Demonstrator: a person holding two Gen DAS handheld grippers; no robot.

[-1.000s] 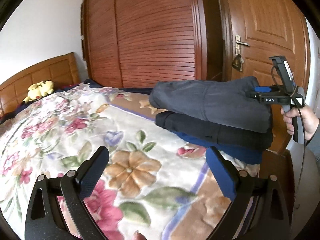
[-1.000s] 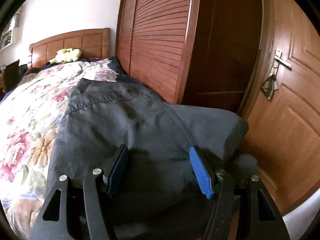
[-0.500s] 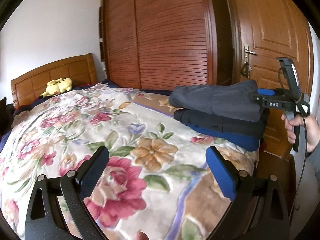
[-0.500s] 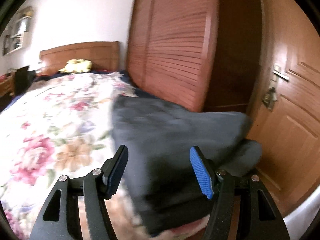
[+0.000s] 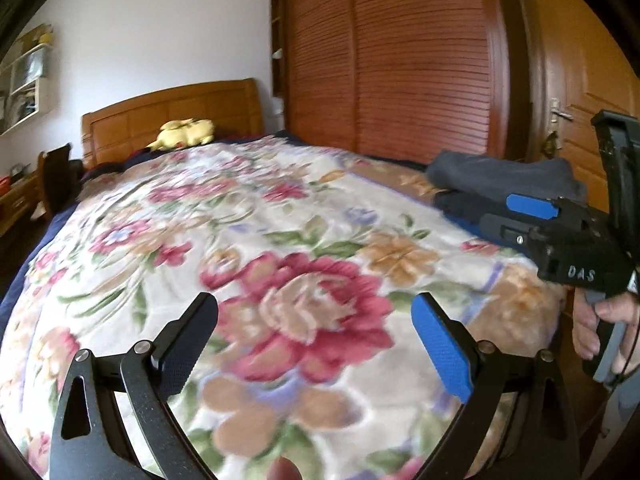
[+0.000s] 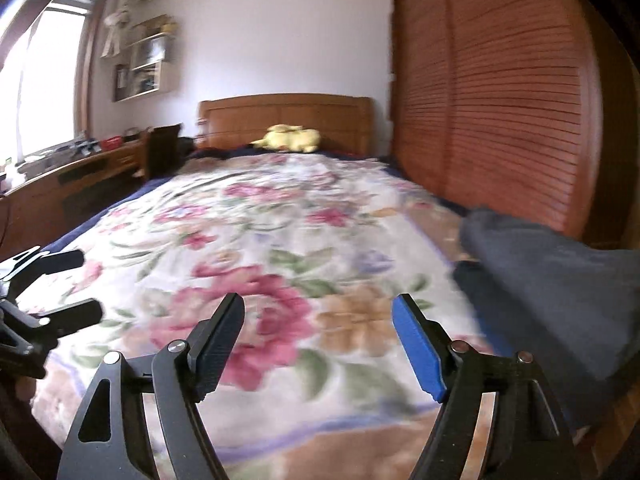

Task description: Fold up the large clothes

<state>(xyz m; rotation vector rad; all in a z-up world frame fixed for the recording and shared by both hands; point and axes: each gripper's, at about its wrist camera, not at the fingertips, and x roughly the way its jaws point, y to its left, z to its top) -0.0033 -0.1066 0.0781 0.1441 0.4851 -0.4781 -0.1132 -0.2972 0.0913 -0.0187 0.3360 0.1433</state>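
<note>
We see a wide bed under a cream floral blanket [image 6: 280, 248], backed by a brown slatted wooden wardrobe [image 6: 500, 100]. Only the right wrist view shows the long wooden worktop [image 6: 72, 176] below the window; only the left wrist view shows the panelled wooden door [image 5: 580, 92]. The stack of folded dark grey clothes [image 5: 500, 176] lies at the blanket's wardrobe-side edge. Our left gripper [image 5: 316, 344] and right gripper [image 6: 318, 340] hang over the blanket, both spread, holding nothing. A yellow plush toy [image 6: 290, 138] rests by the headboard.
</note>
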